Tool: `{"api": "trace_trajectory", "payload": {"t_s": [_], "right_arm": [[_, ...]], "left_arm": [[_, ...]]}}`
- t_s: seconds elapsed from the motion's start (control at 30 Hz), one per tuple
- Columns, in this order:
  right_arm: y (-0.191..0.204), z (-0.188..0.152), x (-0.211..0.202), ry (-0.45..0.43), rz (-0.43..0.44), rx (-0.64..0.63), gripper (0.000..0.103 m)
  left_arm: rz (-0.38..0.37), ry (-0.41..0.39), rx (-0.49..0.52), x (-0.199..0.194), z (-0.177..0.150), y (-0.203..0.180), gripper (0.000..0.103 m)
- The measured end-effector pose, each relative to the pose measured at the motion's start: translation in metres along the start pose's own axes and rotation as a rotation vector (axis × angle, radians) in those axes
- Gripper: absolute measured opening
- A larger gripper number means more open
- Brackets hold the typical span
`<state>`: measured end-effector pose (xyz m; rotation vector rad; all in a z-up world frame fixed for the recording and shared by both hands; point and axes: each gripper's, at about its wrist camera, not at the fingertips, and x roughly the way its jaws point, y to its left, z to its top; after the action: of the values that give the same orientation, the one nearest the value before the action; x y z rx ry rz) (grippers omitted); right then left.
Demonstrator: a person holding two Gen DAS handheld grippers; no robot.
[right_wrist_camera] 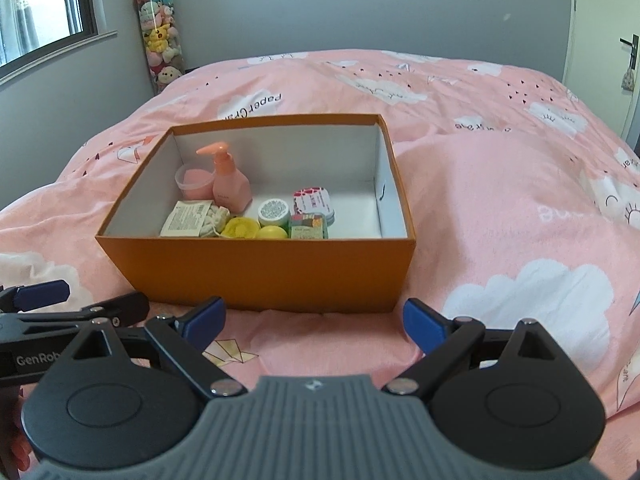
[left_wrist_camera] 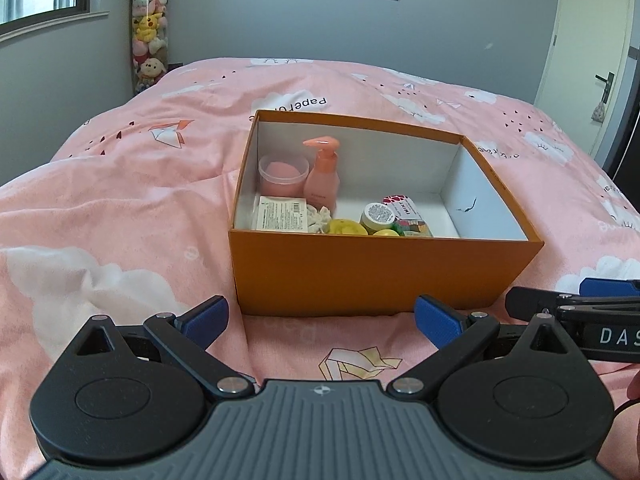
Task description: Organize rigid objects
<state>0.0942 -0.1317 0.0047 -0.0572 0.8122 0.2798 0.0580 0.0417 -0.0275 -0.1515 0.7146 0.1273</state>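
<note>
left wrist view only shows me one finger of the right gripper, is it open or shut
Observer: Open. The right wrist view shows the right gripper with its fingers spread wide and nothing between them.
Operator: whats tucked behind the front wall of the box, i only see tops
Observer: A small patterned tin lies flat beside a round yellow thing, both close to the front wall of the orange box.
Operator: anything left out on the bed right of the box
Observer: Nothing that shows. The pink quilt there rises in a hump and bears only its cloud prints.
</note>
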Motion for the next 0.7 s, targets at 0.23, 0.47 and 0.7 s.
{"api": "trace_trajectory", "payload": {"t_s": [0.23,0.47,0.7], "right_arm": [[-0.0008,0.0002,-0.001,0.001,-0.007,0.003,0.094],[-0.0008,0.0002,-0.0029,-0.004,-0.005,0.001,0.094],[-0.0013,-0.0004,-0.0008,0.008,-0.006,0.003,0.094]], "left_arm": [[0.004,-0.005,0.008,-0.0027,0.0022,-0.0007,0.103],[0.014,-0.01,-0.011,-0.0054,0.0031,0.0008,0.103],[0.018,-0.01,-0.012,-0.0055,0.0022,-0.0001,0.103]]}}
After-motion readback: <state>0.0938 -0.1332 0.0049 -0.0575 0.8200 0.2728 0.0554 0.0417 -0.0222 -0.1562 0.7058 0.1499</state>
